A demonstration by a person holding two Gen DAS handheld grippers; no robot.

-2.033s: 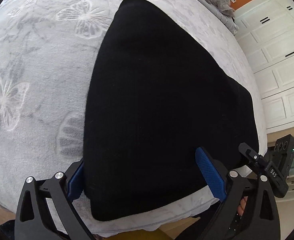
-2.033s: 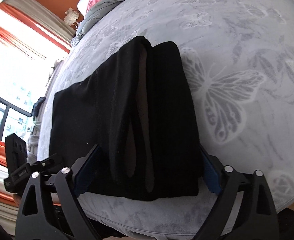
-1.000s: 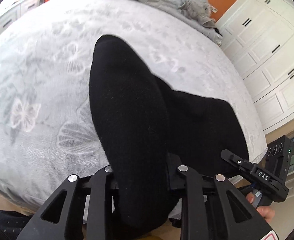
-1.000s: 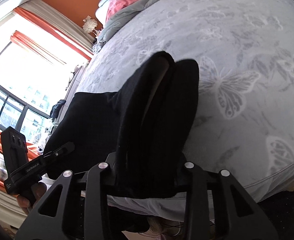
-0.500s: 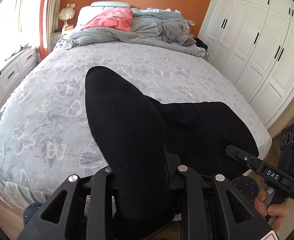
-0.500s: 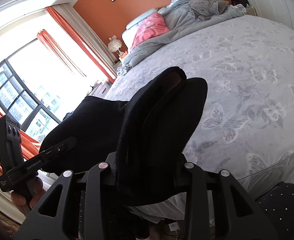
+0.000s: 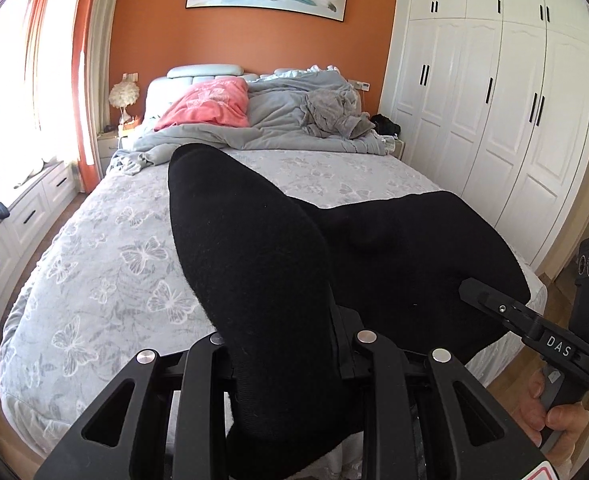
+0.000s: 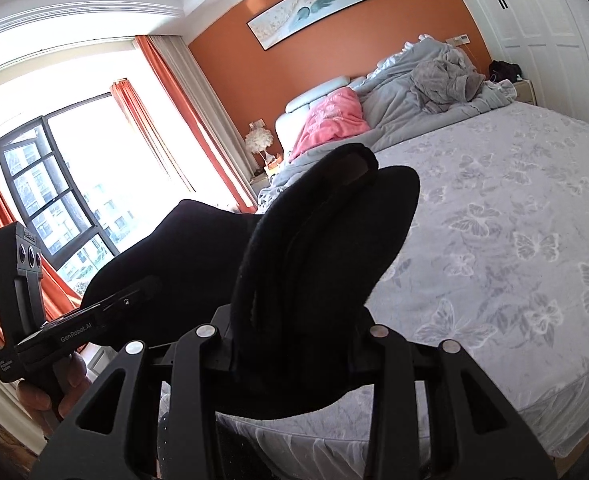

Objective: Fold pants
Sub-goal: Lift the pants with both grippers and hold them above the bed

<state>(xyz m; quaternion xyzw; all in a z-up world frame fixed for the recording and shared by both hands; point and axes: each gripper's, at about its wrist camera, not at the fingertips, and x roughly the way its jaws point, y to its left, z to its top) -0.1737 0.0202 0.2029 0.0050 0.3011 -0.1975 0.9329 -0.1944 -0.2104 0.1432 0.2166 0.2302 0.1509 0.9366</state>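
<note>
Presently black pants (image 7: 254,264) held aloft over foot of bed (image 7: 106,264), slung between both grippers. Left gripper (image 7: 284,344) jaws clamped on fabric; right gripper (image 8: 294,336) jaws likewise pinching bunched edge.

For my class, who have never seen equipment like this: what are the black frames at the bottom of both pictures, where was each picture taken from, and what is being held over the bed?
No robot here: a person holds a hand-operated two-finger gripper in each hand, each carrying a fisheye camera looking forward along its fingers. One picture comes from the left gripper, the other from the right gripper; each also shows the other tool off to its side. Both are shut on black pants, lifted above a bed with a grey butterfly-print bedspread. At the head of the bed lie a pink pillow and a rumpled grey duvet.
</note>
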